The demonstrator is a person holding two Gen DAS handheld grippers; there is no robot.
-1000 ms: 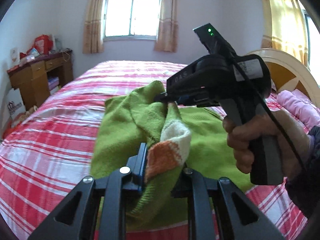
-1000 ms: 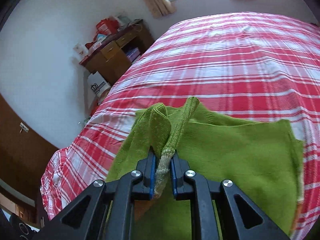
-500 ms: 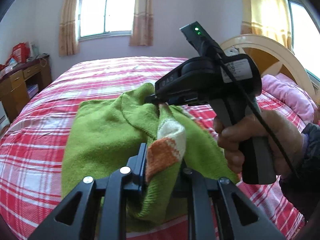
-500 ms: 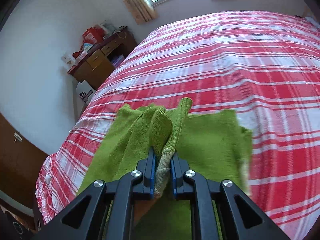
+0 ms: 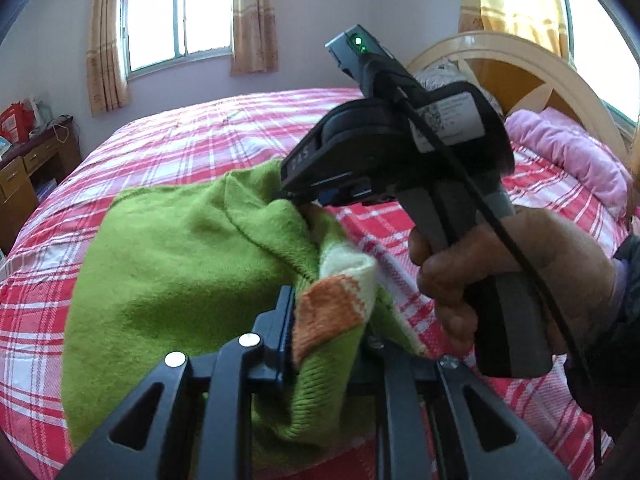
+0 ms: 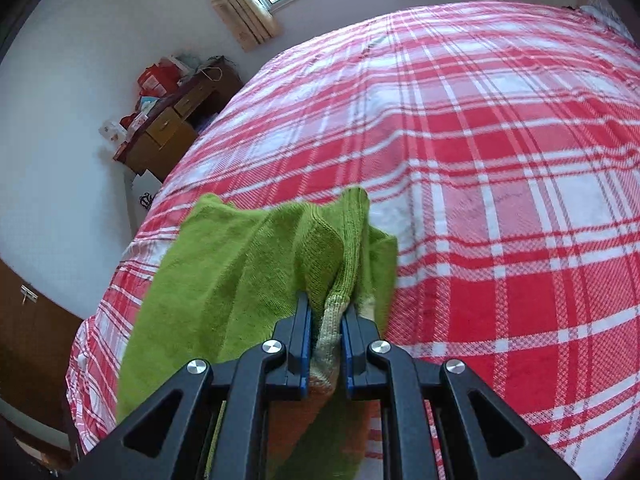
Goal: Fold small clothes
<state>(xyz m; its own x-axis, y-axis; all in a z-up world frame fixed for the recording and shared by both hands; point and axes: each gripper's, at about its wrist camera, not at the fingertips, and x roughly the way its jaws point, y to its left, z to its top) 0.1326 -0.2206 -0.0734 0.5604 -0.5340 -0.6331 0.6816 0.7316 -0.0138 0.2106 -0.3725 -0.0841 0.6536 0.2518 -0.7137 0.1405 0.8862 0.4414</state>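
A small green knit sweater with an orange and white band lies partly on the red plaid bed. My left gripper is shut on its orange and white edge. My right gripper shows in the left wrist view, held in a hand, shut on another green edge just above and beyond the left one. In the right wrist view the right gripper pinches a ribbed green fold of the sweater, which drapes down to the left over the bed.
A wooden desk with clutter stands by the wall left of the bed. A window with curtains is behind. A pink pillow and a wooden headboard are at the right.
Both grippers have carried the held sweater edges to the left across the sweater. The green cloth now covers less of the bed on the right and bunches to the left.
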